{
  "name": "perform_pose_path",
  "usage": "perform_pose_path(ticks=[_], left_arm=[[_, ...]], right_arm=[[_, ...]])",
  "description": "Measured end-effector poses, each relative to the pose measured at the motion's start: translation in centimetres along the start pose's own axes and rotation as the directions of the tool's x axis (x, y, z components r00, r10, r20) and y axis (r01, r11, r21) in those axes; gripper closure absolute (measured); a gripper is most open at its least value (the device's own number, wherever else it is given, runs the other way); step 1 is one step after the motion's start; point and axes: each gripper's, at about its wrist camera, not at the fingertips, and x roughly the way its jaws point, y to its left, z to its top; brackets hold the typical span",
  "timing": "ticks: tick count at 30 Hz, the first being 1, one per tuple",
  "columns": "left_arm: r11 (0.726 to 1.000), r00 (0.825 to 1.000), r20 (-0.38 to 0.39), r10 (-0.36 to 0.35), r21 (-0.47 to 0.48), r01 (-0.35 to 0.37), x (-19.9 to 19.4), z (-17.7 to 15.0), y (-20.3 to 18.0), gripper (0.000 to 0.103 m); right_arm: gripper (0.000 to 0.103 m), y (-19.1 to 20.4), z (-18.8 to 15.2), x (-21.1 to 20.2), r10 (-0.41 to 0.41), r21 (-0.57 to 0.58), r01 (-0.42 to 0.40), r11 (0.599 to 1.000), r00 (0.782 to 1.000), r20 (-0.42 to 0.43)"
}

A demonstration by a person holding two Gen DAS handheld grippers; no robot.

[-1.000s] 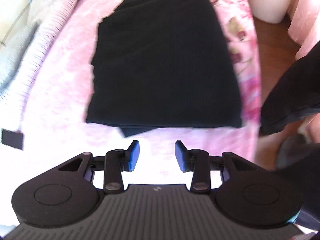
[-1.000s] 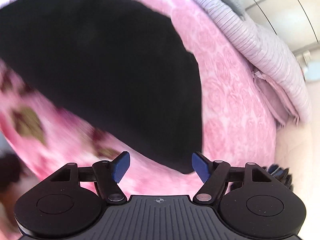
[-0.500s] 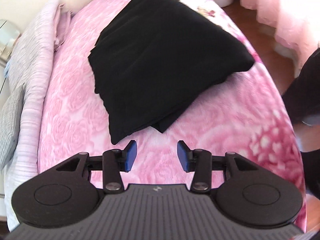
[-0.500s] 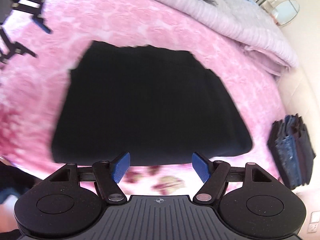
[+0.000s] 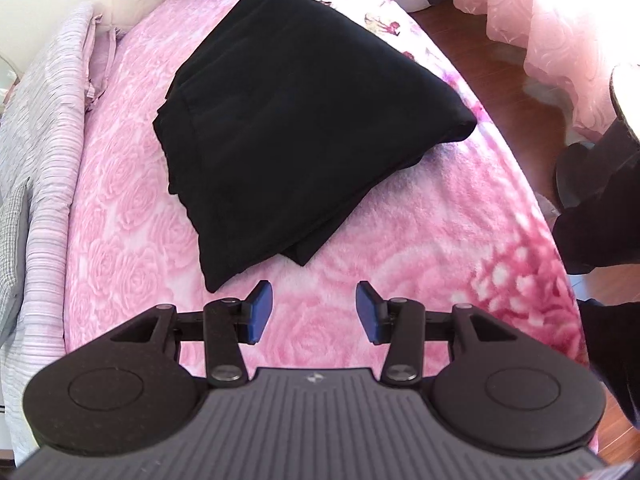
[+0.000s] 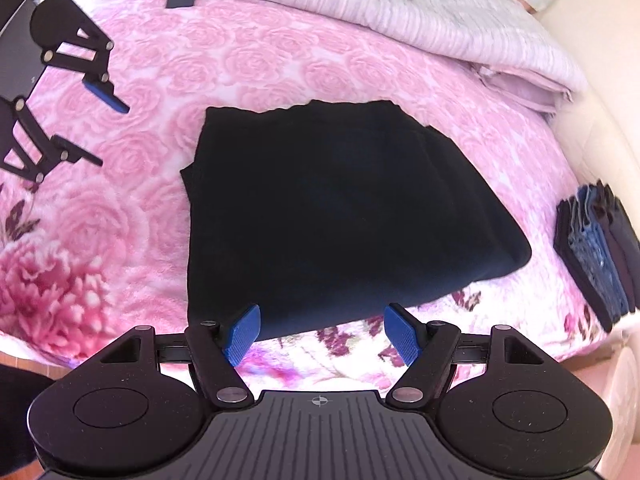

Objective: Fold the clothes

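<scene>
A black garment (image 5: pixel 304 120) lies folded into a thick rectangle on the pink rose blanket (image 5: pixel 420 220). In the left wrist view my left gripper (image 5: pixel 314 296) hovers just short of its near corner, open, with only blanket between the blue pads. The right wrist view shows the same garment (image 6: pixel 340 208) from the bed's long edge. There my right gripper (image 6: pixel 322 318) is open and empty above the garment's near edge. The left gripper (image 6: pixel 108 132) also appears at that view's far left, off the garment, over the blanket.
A stack of folded dark and denim clothes (image 6: pixel 600 248) sits at the bed's end, to the garment's right. A lilac striped quilt (image 6: pixel 400 16) runs along the far side. Wooden floor (image 5: pixel 500 60) and a pink frilled cover (image 5: pixel 560 20) lie beyond the bed edge. A person's dark sleeve (image 5: pixel 600 220) is at right.
Both grippers have swung and rolled round the garment, the right one far along the bed edge. The left jaws have widened slightly. The garment has not moved.
</scene>
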Motion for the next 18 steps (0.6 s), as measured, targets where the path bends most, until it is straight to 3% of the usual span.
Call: perform_pose_path(ticks=[14, 18], left_arm=[[0.997, 0.999, 0.034, -0.021, 0.069, 0.019, 1.1, 2.2, -0.2, 0.059], [0.998, 0.998, 0.057, -0.040, 0.045, 0.037, 1.5, 3.4, 0.2, 0.059]], right_arm=[[0.031, -0.9, -2.2, -1.5, -0.028, 0.082, 0.031, 0.996, 0.999, -0.045], [0.031, -1.4, -3.3, -1.9, -0.048, 0.144, 0.056, 0.988, 0.997, -0.056]])
